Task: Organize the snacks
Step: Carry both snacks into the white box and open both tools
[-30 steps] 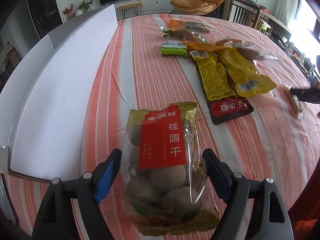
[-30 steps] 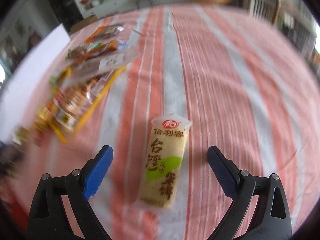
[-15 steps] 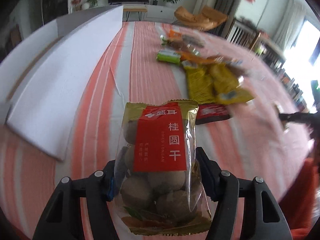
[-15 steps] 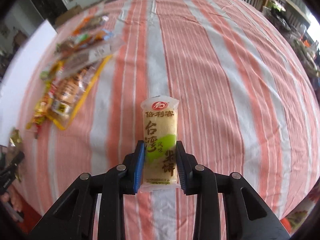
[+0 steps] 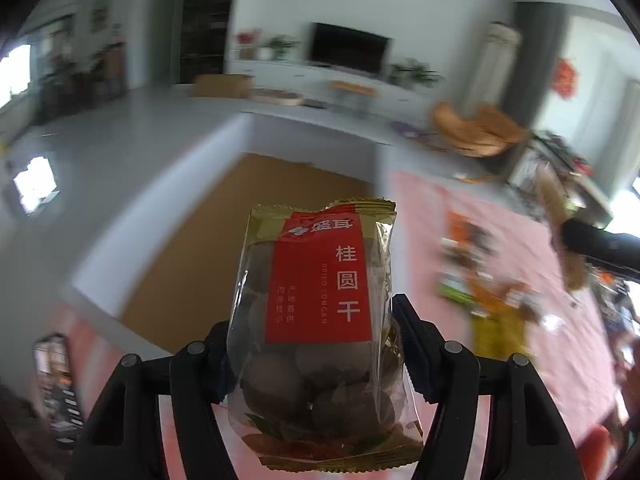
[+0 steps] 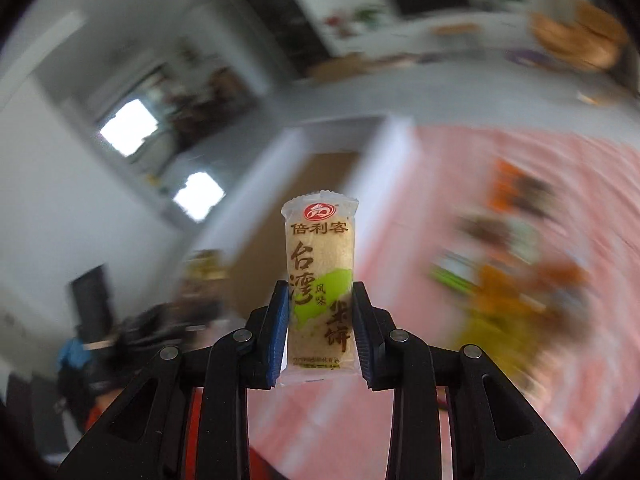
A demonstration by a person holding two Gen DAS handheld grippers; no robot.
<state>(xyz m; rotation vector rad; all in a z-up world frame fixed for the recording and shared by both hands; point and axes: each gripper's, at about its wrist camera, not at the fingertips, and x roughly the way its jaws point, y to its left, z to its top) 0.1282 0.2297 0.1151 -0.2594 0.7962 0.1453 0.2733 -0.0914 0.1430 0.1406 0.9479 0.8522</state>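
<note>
My left gripper (image 5: 314, 350) is shut on a clear bag of dried longan (image 5: 320, 328) with a red label, held upright in the air. Beyond it stands an open white box (image 5: 304, 148) with a brown cardboard floor (image 5: 224, 240). My right gripper (image 6: 320, 328) is shut on a small rice cracker packet (image 6: 320, 280), held upright above the table. The same white box (image 6: 384, 160) shows blurred behind it.
The pink striped tablecloth (image 5: 532, 344) carries a blurred heap of snack packets (image 5: 492, 300), also in the right wrist view (image 6: 516, 264). The right gripper's black arm (image 5: 600, 240) shows at the right edge. A living room with a TV lies beyond.
Both grippers shut on their snacks and lifted them off the table. Both cameras have tilted up and swung toward the white box.
</note>
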